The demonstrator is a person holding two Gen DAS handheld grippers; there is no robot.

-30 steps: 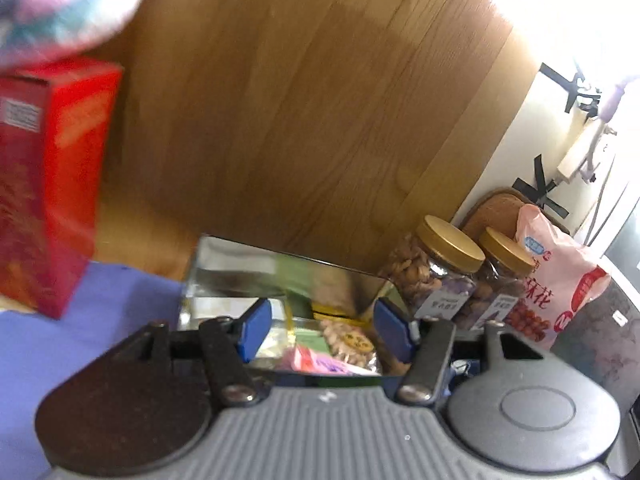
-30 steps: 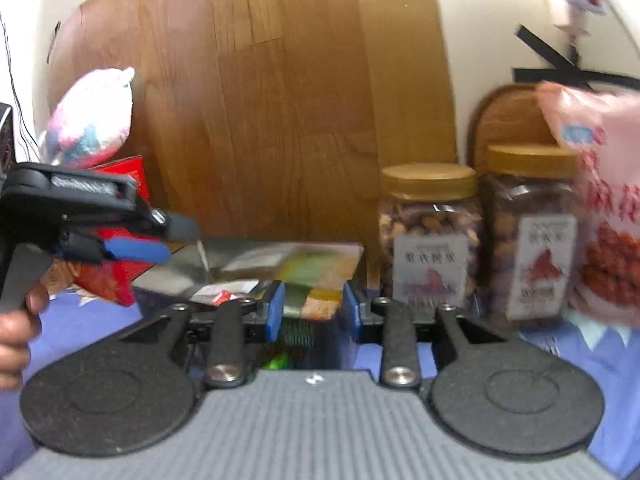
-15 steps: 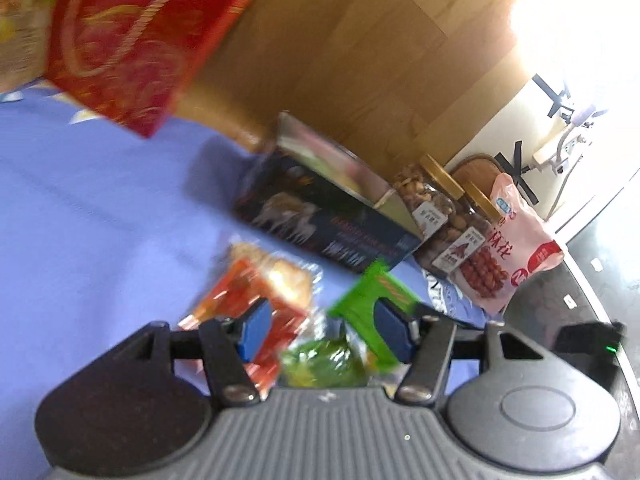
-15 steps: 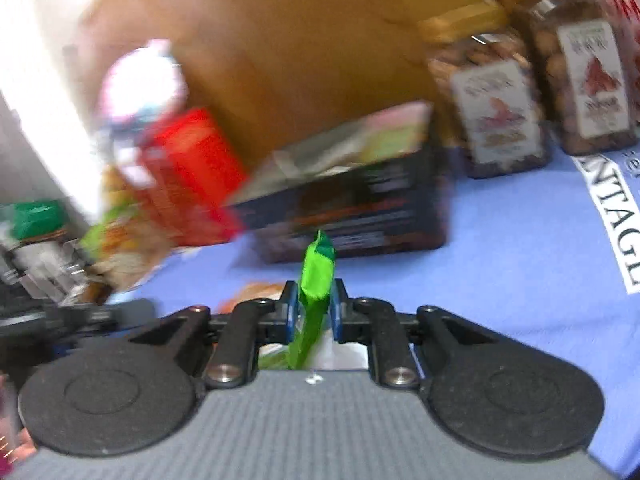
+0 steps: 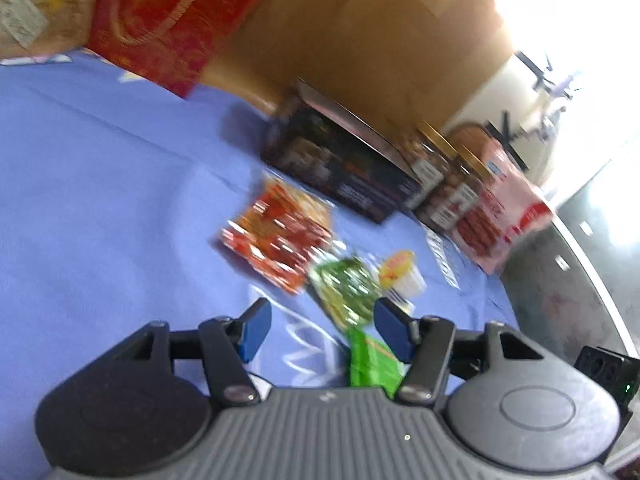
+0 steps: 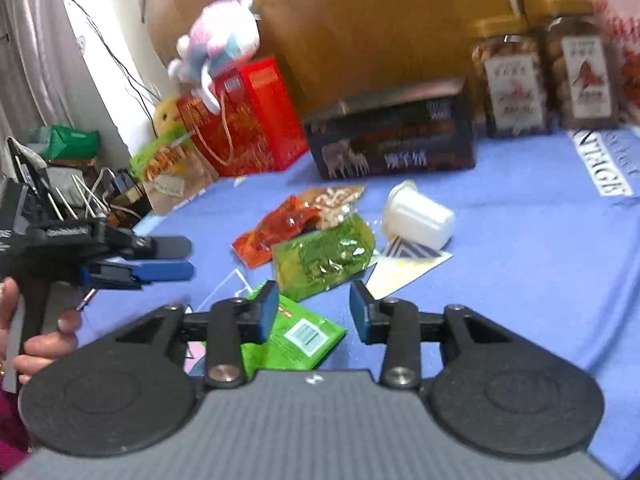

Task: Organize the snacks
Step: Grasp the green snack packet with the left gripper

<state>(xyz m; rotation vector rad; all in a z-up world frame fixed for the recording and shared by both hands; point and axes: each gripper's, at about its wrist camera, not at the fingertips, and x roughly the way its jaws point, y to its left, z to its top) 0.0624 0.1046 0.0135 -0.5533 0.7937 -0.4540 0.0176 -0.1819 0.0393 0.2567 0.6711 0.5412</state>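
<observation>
Snacks are scattered over the blue cloth [image 6: 520, 240] in the middle of the right wrist view: an orange-red packet [image 6: 280, 228], a shiny green packet [image 6: 324, 256] just right of it and overlapping its edge, a white plastic cup [image 6: 420, 216] on its side to the right, and a flat green packet [image 6: 296, 336] at the lower centre. The dark box [image 6: 396, 136], open at the top, is seen in the upper middle of the frame, against the wooden panel, with two nut jars [image 6: 544, 80] at its right and a red gift bag [image 6: 244, 120] at its left.

The right gripper [image 6: 314, 312] is caught with its jaws opening; the flat green packet lies partly under its left finger, and no pad is seen pressing on it. The left gripper [image 5: 320, 328] is held half open and empty, above bare cloth at the lower centre of its own view, the same packet showing beside its right finger.

A gathering step is judged to be in hand, with four loose snacks not yet boxed. For the next move, one packet is to be singled out, the open jaws lowered astride its edge, and a pinch made before the lift toward the box.
</observation>
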